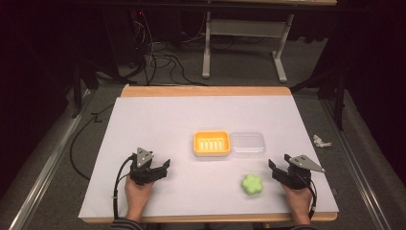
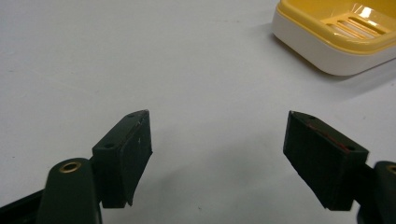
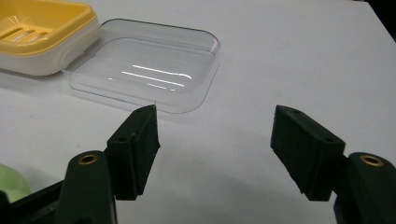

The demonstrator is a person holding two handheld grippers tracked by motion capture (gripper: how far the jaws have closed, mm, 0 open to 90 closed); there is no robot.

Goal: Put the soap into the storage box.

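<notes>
The green flower-shaped soap (image 1: 252,184) lies flat on the white table sheet (image 1: 158,120), at the near right of the work area, untouched by either tool; a pale green edge of it (image 3: 10,183) also enters the right gripper view at lower left. The right gripper (image 1: 276,168) rests on the sheet just to the right of the soap, near it but apart from it, its jaws standing apart with bare sheet between them (image 3: 215,140). Beyond the soap, near the middle of the sheet, sits the yellow soap dish (image 1: 211,143) with its slotted inner tray and white base, and the clear plastic lid (image 1: 247,143) lies open side up directly beside it on the right, the two touching or nearly so. In the right gripper view the lid (image 3: 144,70) lies just ahead of the jaw tips. The left gripper (image 1: 165,167) rests at the near left, well apart from the soap, its jaws likewise apart and holding nothing (image 2: 217,140); the dish (image 2: 336,35) shows ahead of it to the upper right. Each tool is held by a hand entering from the near table edge.
</notes>
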